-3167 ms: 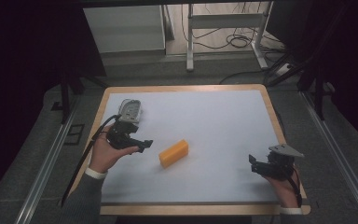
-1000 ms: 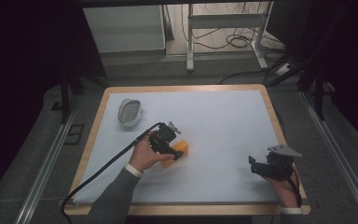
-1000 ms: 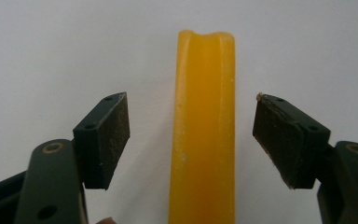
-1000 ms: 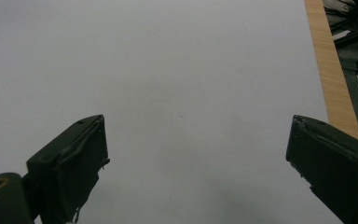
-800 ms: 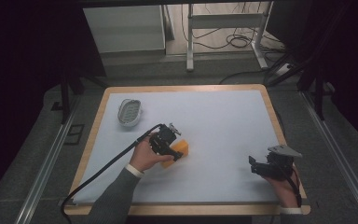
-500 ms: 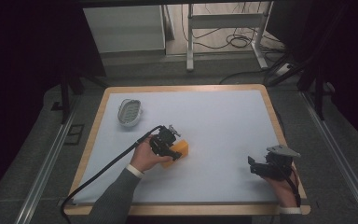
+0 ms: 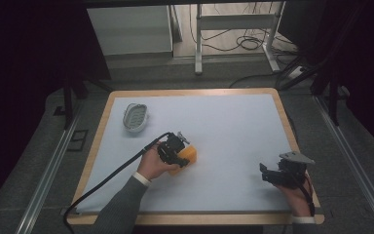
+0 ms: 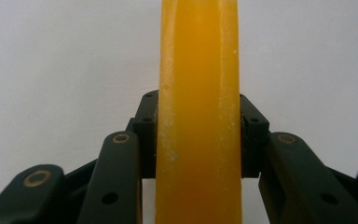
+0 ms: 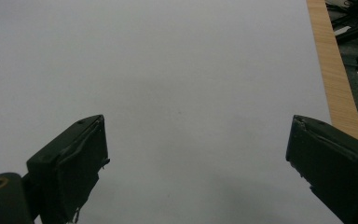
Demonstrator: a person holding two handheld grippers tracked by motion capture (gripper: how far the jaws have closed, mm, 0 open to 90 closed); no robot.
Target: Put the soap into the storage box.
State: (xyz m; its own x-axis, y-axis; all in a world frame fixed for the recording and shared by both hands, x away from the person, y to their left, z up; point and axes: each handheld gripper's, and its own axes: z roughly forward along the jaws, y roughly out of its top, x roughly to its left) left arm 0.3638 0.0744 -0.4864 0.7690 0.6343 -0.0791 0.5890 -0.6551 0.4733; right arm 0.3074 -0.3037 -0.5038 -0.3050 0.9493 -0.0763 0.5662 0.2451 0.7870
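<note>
My left gripper (image 8: 198,135) is clamped on the orange bar of soap (image 8: 198,112), waxy and round-edged, near the middle of the matte white table (image 7: 233,126). My right gripper (image 9: 198,163) rests spread wide near the wooden edge. An oval ribbed soap dish (image 7: 136,117) sits far-left.

No text, label, brand, number or sign can be read on anything in these views.
</note>
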